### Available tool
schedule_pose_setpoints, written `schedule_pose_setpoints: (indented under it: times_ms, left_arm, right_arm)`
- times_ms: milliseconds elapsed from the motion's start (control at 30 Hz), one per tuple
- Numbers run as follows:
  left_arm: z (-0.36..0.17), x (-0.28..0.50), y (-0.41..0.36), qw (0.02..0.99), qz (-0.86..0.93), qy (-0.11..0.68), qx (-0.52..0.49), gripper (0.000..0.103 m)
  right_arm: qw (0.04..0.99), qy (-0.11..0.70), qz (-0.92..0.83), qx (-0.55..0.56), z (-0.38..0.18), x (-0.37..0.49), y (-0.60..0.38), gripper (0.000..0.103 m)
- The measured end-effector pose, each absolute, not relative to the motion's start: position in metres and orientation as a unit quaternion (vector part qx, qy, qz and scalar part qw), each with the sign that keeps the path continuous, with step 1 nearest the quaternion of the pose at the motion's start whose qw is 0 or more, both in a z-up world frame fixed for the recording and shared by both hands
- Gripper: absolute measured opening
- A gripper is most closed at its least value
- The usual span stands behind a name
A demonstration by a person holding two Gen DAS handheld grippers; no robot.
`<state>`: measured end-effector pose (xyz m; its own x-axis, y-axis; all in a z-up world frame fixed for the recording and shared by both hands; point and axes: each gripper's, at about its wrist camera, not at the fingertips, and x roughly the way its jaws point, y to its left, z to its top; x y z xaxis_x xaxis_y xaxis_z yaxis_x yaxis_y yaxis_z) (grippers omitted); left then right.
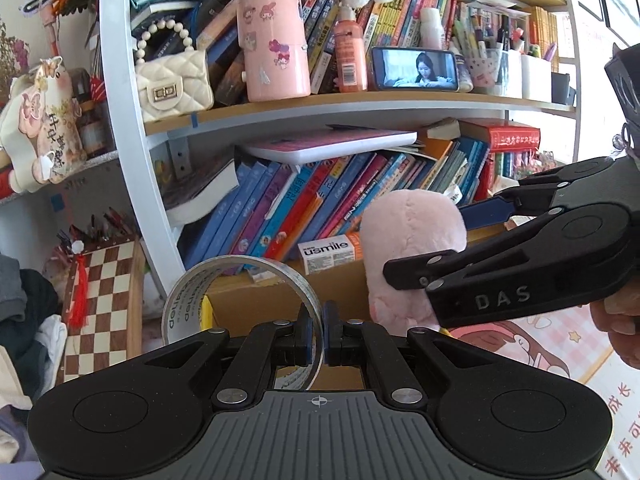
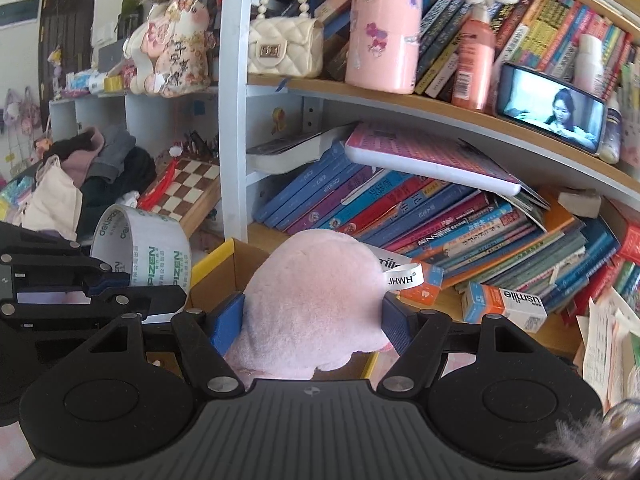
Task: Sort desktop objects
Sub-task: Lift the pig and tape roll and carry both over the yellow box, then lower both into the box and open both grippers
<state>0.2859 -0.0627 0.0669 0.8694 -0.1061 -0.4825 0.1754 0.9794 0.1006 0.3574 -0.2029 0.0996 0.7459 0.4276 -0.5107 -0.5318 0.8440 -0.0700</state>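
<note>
My left gripper is shut on the rim of a clear tape roll and holds it upright in the air. The roll also shows in the right wrist view at the left, with the left gripper on it. My right gripper is shut on a pink plush toy with a white tag. In the left wrist view the plush toy sits between the right gripper's fingers at the right. Both are held above an open cardboard box.
A bookshelf full of leaning books fills the background. On it stand a pink cylinder case, a cream handbag and a phone playing video. A chessboard and clothes lie at the left. A usmile box lies on the lower shelf.
</note>
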Motion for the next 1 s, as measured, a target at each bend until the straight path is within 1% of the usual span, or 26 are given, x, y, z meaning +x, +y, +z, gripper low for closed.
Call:
schedule_pose_setpoints:
  times_ms: [400,1000]
  left_arm:
    - [0.036,0.320,-0.059,0.953,-0.066,0.290,0.060,0.005]
    - [-0.009,0.348,-0.052,0.926,-0.070,0.363,0.078,0.005]
  right_arm:
    - [0.903,0.295,0.279,-0.144,0.067,0.399,-0.189,0.070]
    - [0.856,0.337,0.323,-0.221,0.016,0.430,-0.168,0.070]
